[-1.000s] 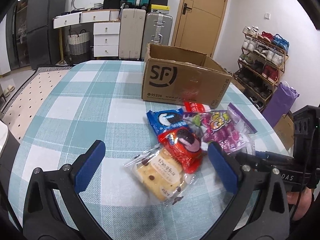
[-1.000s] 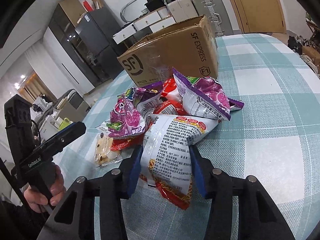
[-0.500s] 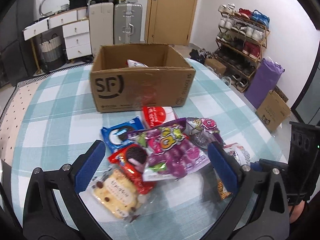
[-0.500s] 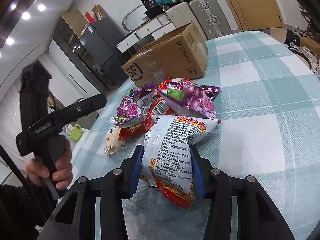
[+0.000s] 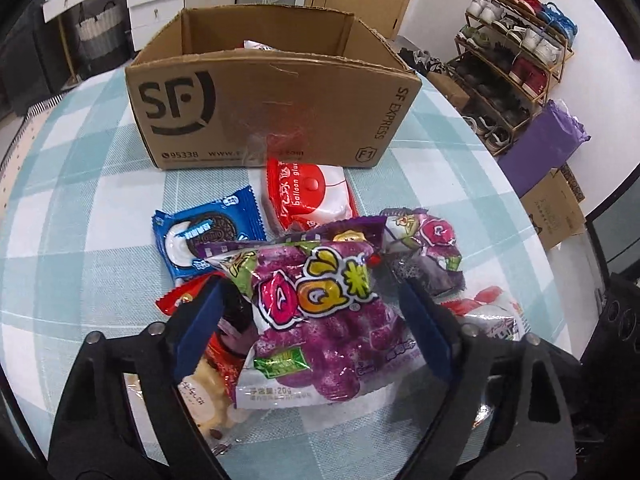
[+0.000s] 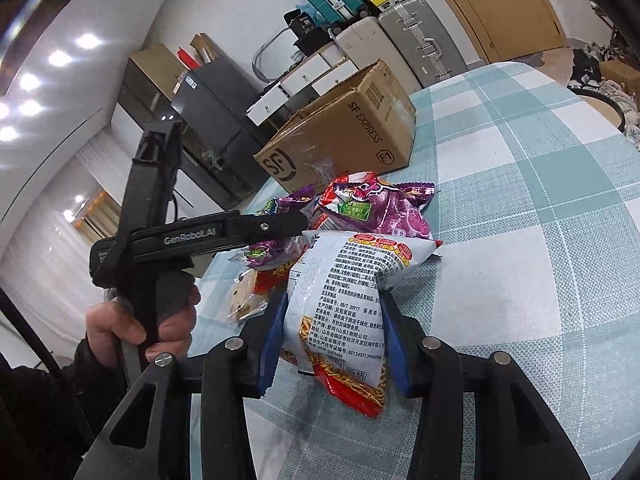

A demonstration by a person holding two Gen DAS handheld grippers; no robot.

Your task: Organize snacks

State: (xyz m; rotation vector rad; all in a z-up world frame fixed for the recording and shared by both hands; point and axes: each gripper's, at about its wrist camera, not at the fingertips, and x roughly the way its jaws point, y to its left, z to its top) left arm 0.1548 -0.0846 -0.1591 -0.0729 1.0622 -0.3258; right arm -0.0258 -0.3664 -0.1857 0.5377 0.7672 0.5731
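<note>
The left gripper (image 5: pixel 314 330) stands open, its blue pads (image 5: pixel 198 330) on either side of the purple QQ grape gummy bag (image 5: pixel 316 316), not yet pressing it as far as I can judge. One second ago this gripper was wide over the biscuit packet and the red Oreo packet; it has since moved forward and narrowed toward the gummy bag, which now lies on top of the pile. The right gripper (image 6: pixel 332 344) stays closed on the white noodle snack bag (image 6: pixel 344 300), as in the earlier frames.

In the left wrist view, the blue Oreo packet (image 5: pixel 210 236) lies at 10 o'clock from the gummy bag, the red-and-white balloon gum packet (image 5: pixel 308 196) at 12 o'clock, and a second purple bag (image 5: pixel 426 248) at 2 o'clock. Beyond them, at 12 o'clock, the SF Express cardboard box (image 5: pixel 264 100) stands open on the checked tablecloth (image 5: pixel 80 240), with one white packet (image 5: pixel 258 45) already inside.

My judgement: the left gripper has chosen its next snack, so closing and lifting should follow, then both bags go to the box. The gummy bag is slippery and overlaps its neighbours, so they may drag.
</note>
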